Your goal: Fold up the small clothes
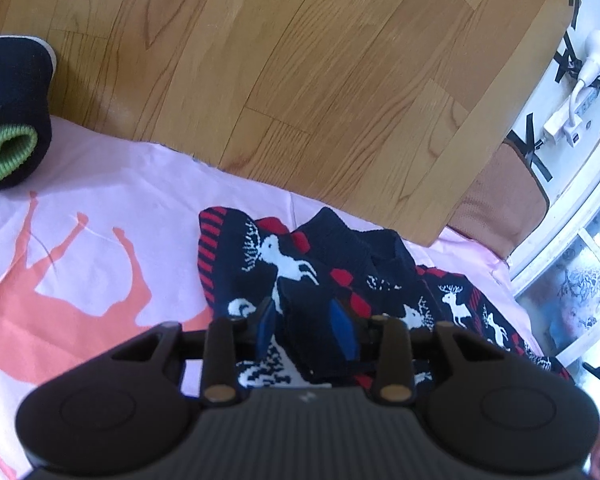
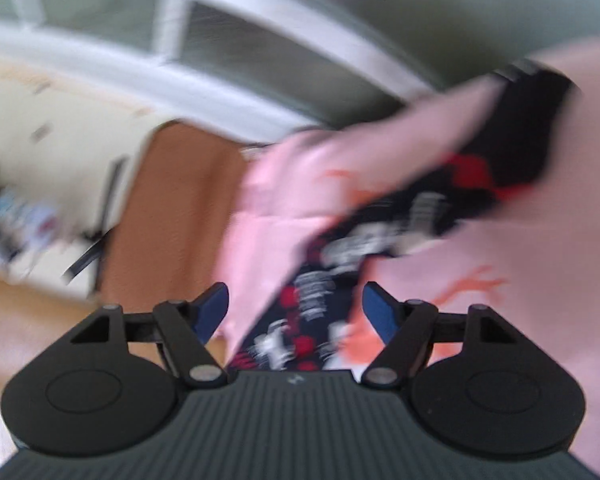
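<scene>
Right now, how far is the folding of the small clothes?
Done, it seems: a navy and green item lies folded on the pink cloth. In hand: the left claw is closed on a fold of the crumpled reindeer garment; the right claw is open above it, its view blurred. Left: flattening and folding this garment.

The sweater (image 1: 340,272) is laid on the sheet (image 1: 120,184); folded clothes (image 1: 12,112) are placed far left, the floor (image 1: 300,60) behind.
</scene>
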Available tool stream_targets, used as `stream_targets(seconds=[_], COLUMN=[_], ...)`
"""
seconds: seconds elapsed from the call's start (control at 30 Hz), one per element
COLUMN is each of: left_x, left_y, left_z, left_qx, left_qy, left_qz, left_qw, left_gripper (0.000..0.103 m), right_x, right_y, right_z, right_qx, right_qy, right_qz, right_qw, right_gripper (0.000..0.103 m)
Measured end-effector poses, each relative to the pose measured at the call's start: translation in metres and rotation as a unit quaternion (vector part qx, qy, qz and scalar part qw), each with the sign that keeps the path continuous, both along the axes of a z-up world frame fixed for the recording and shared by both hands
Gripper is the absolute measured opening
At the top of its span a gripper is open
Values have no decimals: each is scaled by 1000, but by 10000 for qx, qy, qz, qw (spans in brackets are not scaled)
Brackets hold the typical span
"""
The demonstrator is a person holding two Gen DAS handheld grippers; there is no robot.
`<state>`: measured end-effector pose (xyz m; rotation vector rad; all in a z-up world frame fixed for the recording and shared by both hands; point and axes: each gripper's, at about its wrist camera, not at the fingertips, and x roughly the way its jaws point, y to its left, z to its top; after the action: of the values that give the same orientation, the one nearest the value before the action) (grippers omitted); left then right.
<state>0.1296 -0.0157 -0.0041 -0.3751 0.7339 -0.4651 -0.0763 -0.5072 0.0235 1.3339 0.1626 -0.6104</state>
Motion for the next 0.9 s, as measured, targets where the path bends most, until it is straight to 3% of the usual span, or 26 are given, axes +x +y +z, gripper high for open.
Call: stream_targets(seconds=[0.07,0.1,0.13,0.17,0.27,0.33,0.4,0.47,0.53,0.6,0.7,0.77,0.8,0.9], left_x=[-1,-2,-2,-2,1,2,2,0,-2,-3,-1,2,3,5], left_y=[-1,-1,0,1,2,4,9,15,20,26,34,37,38,39], left_z=[1,1,2,2,1,1,4,8,12,15,16,15,14,12], left_qx=[52,69,85,91,53,-36,-182,-312,-430,-501,-602,-645,-646,-658], left_qy=[-55,-85,-109,-121,-65,-14,-17,-49,-95,-138,-115,-58,-29,34], left_qz=[20,29,44,57,63,47,55,87,122,206,304,341,362,362], left_qw=[10000,9999,9999,9999,9999,10000,9998,9995,9990,9984,9977,9973,9972,9972], left_gripper=[31,31,31,31,31,31,31,31,34,37,37,38,38,38], right_x=[11,19,27,36,62,90,121,151,174,190,205,209,208,205], right_y=[-18,-27,-35,-44,-38,-11,34,94,154,202,267,297,305,306], right_z=[-6,-4,0,5,36,74,110,137,146,141,104,73,61,42], right_qx=[-113,-319,-531,-733,-1252,-1884,-2495,-3015,-3319,-3298,-3022,-3002,-3008,-3002], right_qy=[137,243,346,419,345,121,-213,-591,-877,-1044,-951,-695,-545,-456], right_qz=[-279,-311,-310,-234,84,726,1532,2463,3291,4025,5022,5424,5518,5542], right_qw=[9995,9987,9975,9962,9915,9793,9559,9192,8797,8476,8047,7816,7760,7750], right_gripper=[73,67,36,13,13,13,13,13,13,13,13,13,13,13])
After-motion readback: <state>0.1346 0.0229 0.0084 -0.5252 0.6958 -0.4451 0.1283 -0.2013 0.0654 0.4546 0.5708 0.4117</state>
